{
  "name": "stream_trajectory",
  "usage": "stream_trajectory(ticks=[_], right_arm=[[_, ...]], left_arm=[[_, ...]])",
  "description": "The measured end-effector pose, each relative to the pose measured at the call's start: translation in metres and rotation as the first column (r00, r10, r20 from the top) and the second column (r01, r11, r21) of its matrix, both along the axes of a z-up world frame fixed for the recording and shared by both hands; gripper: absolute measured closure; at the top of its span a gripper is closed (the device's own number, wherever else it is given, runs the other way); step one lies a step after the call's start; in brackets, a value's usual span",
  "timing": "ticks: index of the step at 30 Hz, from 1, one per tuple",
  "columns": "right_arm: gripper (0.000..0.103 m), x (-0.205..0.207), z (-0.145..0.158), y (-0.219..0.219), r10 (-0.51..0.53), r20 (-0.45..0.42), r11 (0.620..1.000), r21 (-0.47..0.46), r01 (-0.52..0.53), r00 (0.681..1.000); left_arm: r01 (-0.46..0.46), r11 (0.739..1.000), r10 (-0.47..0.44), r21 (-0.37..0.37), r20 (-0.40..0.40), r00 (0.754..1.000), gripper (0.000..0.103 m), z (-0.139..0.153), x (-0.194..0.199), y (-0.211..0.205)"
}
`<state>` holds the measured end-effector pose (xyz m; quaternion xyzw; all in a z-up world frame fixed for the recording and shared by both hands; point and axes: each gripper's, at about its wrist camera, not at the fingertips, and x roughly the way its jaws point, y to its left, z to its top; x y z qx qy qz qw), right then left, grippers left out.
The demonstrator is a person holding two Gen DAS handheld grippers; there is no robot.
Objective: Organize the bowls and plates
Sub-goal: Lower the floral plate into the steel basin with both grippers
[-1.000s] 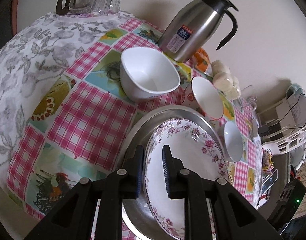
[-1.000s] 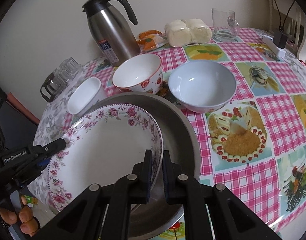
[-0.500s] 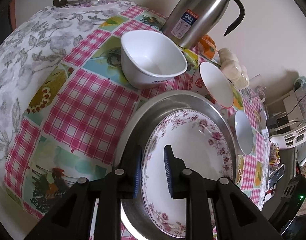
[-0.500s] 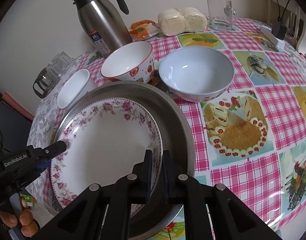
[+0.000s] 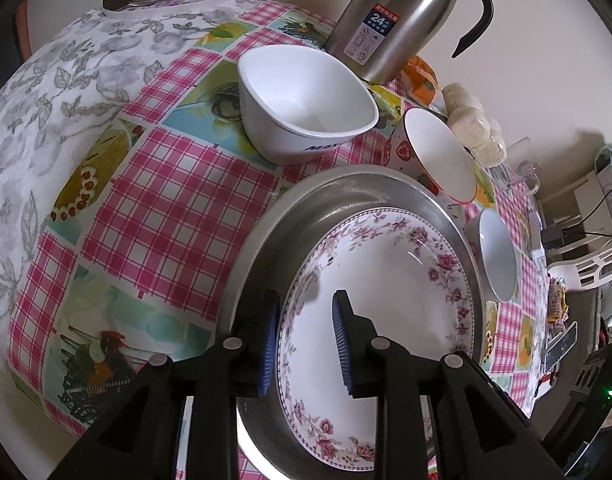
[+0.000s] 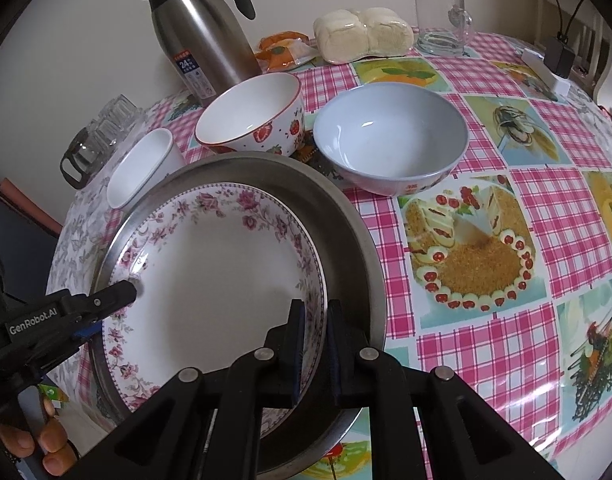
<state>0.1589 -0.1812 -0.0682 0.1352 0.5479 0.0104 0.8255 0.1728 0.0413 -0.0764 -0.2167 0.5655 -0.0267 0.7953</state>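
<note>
Floral plate [image 6: 210, 280] inside steel basin [image 6: 345, 216], rim between opening left gripper [image 5: 306, 340], clamped by right gripper [image 6: 313, 344].

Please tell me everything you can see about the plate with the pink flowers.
The flowered plate is a deep white dish, ceramic by its gloss, with pink roses and a thin dotted line round its rim. It is empty and looks clean. It lies inside the larger metal basin, tilted toward the basin's left side. The right gripper is shut on its near-right rim. The left gripper straddles the opposite rim; its jaws are opening, and the pads no longer press on it.
</note>
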Motion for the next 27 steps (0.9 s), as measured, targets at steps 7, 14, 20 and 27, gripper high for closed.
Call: stream_trajectory(ticks=[7, 14, 20, 27], right_arm=[[0.09, 0.0, -0.002, 0.0, 0.011, -0.008, 1.0, 0.0, -0.011, 1.0], [0.09, 0.0, 0.001, 0.0, 0.018, -0.003, 1.0, -0.005, -0.018, 1.0], [0.09, -0.001, 0.003, 0.0, 0.024, 0.0, 1.0, -0.01, -0.024, 1.0], [0.09, -0.003, 0.012, -0.002, 0.029, 0.032, 1.0, -0.012, -0.028, 0.999]], left_arm=[[-0.004, 1.0, 0.004, 0.014, -0.003, 1.0, 0.074, -0.001, 0.002, -0.002], [-0.003, 1.0, 0.003, 0.02, -0.008, 1.0, 0.074, -0.002, 0.003, -0.004], [-0.002, 0.999, 0.002, 0.033, -0.011, 1.0, 0.074, -0.002, 0.002, -0.005], [0.016, 0.999, -0.015, 0.049, -0.012, 1.0, 0.071, -0.002, 0.003, -0.009]])
